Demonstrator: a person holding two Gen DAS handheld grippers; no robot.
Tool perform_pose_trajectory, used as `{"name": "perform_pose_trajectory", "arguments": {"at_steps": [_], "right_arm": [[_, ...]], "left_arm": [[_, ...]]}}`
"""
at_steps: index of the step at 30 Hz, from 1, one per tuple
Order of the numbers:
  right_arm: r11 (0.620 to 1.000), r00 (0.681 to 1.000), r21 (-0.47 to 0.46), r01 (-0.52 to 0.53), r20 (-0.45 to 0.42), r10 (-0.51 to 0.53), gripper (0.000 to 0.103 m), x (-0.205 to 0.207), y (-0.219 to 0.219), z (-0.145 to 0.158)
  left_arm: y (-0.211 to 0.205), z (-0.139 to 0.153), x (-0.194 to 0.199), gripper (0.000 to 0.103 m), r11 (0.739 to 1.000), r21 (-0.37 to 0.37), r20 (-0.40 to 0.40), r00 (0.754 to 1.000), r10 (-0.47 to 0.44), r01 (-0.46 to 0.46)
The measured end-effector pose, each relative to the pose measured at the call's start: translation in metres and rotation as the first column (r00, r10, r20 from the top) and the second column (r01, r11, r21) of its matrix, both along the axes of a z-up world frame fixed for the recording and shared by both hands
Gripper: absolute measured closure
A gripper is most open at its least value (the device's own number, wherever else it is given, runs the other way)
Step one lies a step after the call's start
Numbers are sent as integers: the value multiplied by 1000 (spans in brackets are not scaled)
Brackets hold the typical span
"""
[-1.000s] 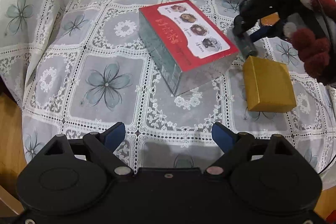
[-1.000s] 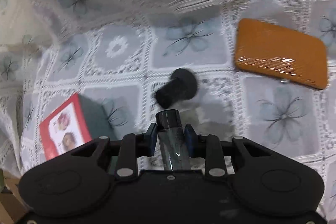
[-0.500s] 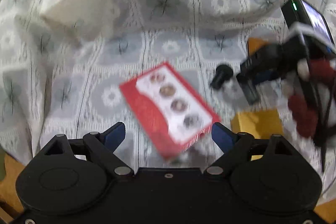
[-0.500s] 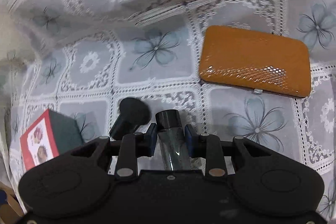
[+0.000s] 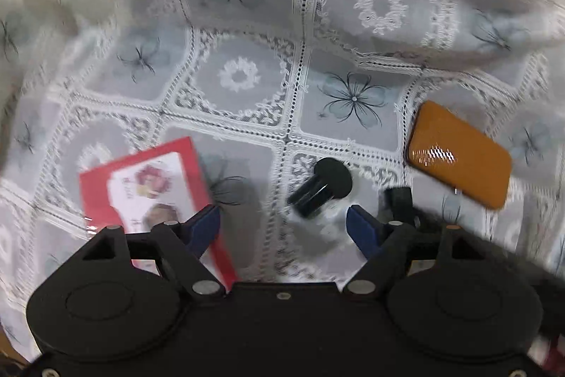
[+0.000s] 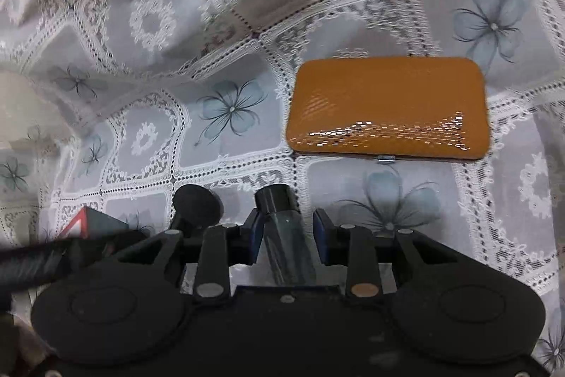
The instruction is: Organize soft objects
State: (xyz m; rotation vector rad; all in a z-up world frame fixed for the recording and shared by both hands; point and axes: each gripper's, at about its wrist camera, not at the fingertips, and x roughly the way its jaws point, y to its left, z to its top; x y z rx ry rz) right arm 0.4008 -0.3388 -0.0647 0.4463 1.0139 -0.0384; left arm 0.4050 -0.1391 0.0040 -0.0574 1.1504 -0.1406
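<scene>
Right gripper [image 6: 286, 232] carries a small bottle [image 6: 282, 228] over the lace tablecloth [image 5: 247, 80]; left gripper [image 5: 282, 227] hangs empty.

The right jaws look barely parted beside the bottle, seemingly to set it near the orange case [image 6: 388, 108]; whether the pads press it, I cannot tell. The left jaws, partly closed from wider, hold nothing above the black cap [image 5: 323, 186]. The red box [image 5: 152, 186] is half hidden and blurred.

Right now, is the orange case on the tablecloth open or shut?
Shut: the orange case lies flat on the tablecloth as one closed slab, with its metal clasp at the near edge.
</scene>
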Motion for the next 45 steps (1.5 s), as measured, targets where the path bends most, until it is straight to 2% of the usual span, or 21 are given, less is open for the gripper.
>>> {"name": "perform_pose_trajectory", "arguments": {"at_steps": [5, 10, 16, 17, 18, 19, 21, 24, 26, 29, 31, 37, 40, 42, 45], "right_arm": [[1000, 999, 12, 15, 40, -15, 70, -16, -13, 5], [999, 996, 3, 33, 79, -34, 70, -31, -21, 10], [999, 994, -40, 22, 111, -17, 70, -48, -23, 14], [999, 994, -37, 20, 112, -16, 70, -50, -24, 13], [999, 994, -32, 19, 112, -16, 69, -51, -24, 12], [999, 994, -27, 18, 113, -15, 69, -53, -25, 12], [1000, 994, -24, 16, 112, -13, 69, -55, -26, 11], [1000, 994, -19, 4, 109, -2, 69, -59, -27, 10], [1000, 995, -23, -10, 104, 12, 69, -61, -27, 10], [998, 994, -36, -46, 94, 49, 68, -64, -25, 9], [995, 994, -59, -75, 81, 80, 68, -65, -19, 8], [976, 992, -186, -116, 25, 123, 68, -58, 3, -4], [975, 991, -181, -131, 14, 136, 68, -47, 13, -8], [974, 987, -170, -152, 17, 157, 68, -39, 23, -8], [976, 977, -87, -201, 47, 206, 69, -30, 34, -6]], "left_arm": [[-20, -10, 17, 26, 995, 2, -28, 995, 96, -96], [-29, -25, 29, 26, 979, -26, -73, 977, 202, -204], [-47, -43, 38, 28, 970, 2, -74, 967, 242, -243], [-48, -46, 39, 30, 968, 8, -74, 965, 251, -252], [-48, -49, 40, 39, 966, 6, -78, 963, 258, -259], [-47, -51, 42, 43, 964, 2, -86, 961, 264, -265], [-46, -58, 46, 48, 964, -6, -111, 959, 263, -265], [-50, -61, 48, 49, 974, 31, -101, 969, 226, -224], [-53, -59, 50, 49, 986, 36, -86, 983, 163, -160], [-60, -59, 55, 49, 996, 84, -94, 995, 43, -35], [-65, -58, 60, 48, 991, 121, -100, 994, -45, 57], [-75, -56, 67, 48, 956, 181, -109, 971, -213, 230], [-74, -54, 70, 48, 935, 245, -77, 966, -245, 257], [-68, -53, 75, 48, 932, 271, -68, 970, -232, 242], [-54, -54, 86, 47, 952, 218, -94, 976, -198, 214]]}}
